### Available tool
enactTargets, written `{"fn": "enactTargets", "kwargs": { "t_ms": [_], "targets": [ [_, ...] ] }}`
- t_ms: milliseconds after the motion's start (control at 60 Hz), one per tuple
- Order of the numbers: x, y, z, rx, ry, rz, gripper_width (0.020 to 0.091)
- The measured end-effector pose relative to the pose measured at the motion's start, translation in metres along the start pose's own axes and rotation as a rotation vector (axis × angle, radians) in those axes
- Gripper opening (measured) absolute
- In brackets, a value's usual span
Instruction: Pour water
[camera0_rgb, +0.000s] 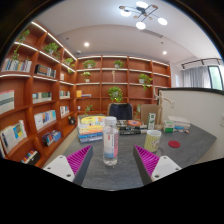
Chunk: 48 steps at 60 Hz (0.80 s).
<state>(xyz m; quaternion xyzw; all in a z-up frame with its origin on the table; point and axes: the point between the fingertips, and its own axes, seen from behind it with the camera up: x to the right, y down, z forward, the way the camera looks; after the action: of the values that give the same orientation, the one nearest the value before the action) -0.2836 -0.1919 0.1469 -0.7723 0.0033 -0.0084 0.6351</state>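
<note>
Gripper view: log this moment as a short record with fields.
setting: room with bookshelves and potted plants
surface: grey table
bottle: clear bottle, upright, standing between the jaws with a gap at each side
cup: pale cup, upright, beside the bottle, just beyond one finger
gripper: gripper, jaws open, magenta pads facing the bottle
pouring: not yet begun

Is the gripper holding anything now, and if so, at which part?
Nothing is held. The gripper is open; the clear water bottle stands on the grey table between its fingers, with a gap at each side.
</note>
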Motion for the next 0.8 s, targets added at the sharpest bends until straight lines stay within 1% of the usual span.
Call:
{"fn": "enactTargets", "kwargs": {
  "t_ms": [117, 333, 400, 467, 533, 567, 583, 600, 633, 667, 683, 717, 733, 750, 800],
  "targets": [
    [0.004, 0.006, 0.047, 0.009, 0.045, -0.019, 0.0866],
    [-0.013, 0.017, 0.119, 0.016, 0.017, 0.008, 0.0867],
    [-0.012, 0.023, 0.136, 0.004, 0.028, 0.014, 0.0850],
    [-0.006, 0.024, 0.150, 0.020, 0.058, 0.006, 0.0801],
    [-0.004, 0.026, 0.160, 0.031, 0.077, -0.008, 0.0707],
    [-0.003, 0.027, 0.164, 0.034, 0.082, -0.021, 0.0648],
    [-0.003, 0.027, 0.165, 0.035, 0.085, -0.030, 0.0599],
    [-0.002, 0.028, 0.166, 0.036, 0.087, -0.041, 0.0532],
    [-0.004, 0.026, 0.167, 0.046, 0.086, -0.073, 0.0523],
    [-0.005, 0.024, 0.167, 0.055, 0.082, -0.085, 0.0493],
    [-0.007, 0.023, 0.165, 0.057, 0.077, -0.087, 0.0493],
    [-0.009, 0.024, 0.167, 0.062, 0.076, -0.096, 0.0462],
    [-0.009, 0.024, 0.167, 0.063, 0.075, -0.097, 0.0462],
    [-0.009, 0.023, 0.166, 0.064, 0.075, -0.092, 0.0434],
    [-0.008, 0.025, 0.169, 0.064, 0.071, -0.059, 0.0429]
  ]
}}
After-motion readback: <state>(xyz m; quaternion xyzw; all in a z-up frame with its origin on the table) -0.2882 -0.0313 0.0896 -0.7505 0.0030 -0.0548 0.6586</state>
